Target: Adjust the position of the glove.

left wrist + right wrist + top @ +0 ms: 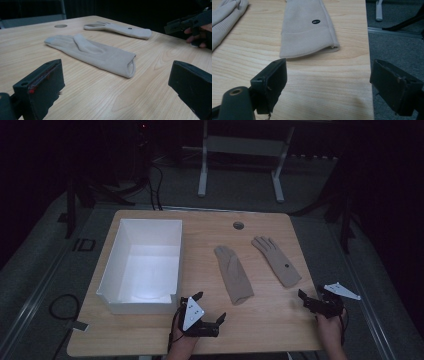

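Your white box (142,265) sits empty at the table's (260,320) left, with both gloves (233,274) (276,260) flat mid-table beyond the tongs. Left gripper (210,307) and right gripper (312,296) gape, grasping nothing. Pinch too shallowly and you'll likely scrape wood, snagging one cloth layer only.

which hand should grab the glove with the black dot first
Right. The right gripper sits open just below the cuff of the dotted glove, which lies straight ahead in its own view. The left gripper, also open, faces the other glove and sits farther off, near the white box.
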A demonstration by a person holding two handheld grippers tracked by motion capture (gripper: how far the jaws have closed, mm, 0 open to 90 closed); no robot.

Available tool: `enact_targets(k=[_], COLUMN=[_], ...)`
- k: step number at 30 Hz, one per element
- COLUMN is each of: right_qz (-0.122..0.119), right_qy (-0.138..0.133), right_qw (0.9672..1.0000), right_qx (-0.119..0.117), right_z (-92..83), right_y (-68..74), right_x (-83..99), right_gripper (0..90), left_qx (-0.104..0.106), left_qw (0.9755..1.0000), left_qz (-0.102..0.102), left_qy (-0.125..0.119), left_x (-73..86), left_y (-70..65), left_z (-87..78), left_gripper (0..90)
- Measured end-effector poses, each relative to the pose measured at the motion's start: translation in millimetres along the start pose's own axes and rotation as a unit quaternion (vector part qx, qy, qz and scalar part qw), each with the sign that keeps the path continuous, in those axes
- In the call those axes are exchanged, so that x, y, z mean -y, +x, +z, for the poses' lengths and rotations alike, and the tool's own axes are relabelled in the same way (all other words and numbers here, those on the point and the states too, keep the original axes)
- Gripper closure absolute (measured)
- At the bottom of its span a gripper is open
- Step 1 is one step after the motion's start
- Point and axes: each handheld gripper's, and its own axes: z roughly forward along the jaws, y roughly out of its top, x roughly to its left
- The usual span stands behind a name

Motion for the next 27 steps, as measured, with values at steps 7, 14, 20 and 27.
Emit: enact_targets(k=[7, 14, 20, 27], right_qz=[0.009, 0.024, 0.016, -0.024], right_qy=[0.020, 0.008, -0.004, -0.003], right_qw=[0.9996, 0.9996, 0.9999, 0.9996], right_qx=[0.020, 0.013, -0.003, -0.016], right_z=[-2.7, -11.5, -18.6, -20.9], right_y=[-1.1, 8.8, 25.2, 41.6], right_x=[0.1, -16.7, -34.8, -56.2], right_gripper=[15.5, 11.6, 11.6, 16.8], left_qx=[0.002, 0.006, 0.005, -0.004], left_qw=[1.0000, 1.0000, 0.9999, 1.0000], left_qz=[-0.005, -0.007, -0.014, -0.006], left_qy=[0.003, 0.003, -0.002, -0.001], left_x=[-0.4, -0.5, -0.3, -0.5], left_y=[0.8, 1.0, 2.8, 0.1], left_z=[0.8, 1.8, 1.3, 1.8], left_gripper=[0.5, 0.5, 0.5, 0.5])
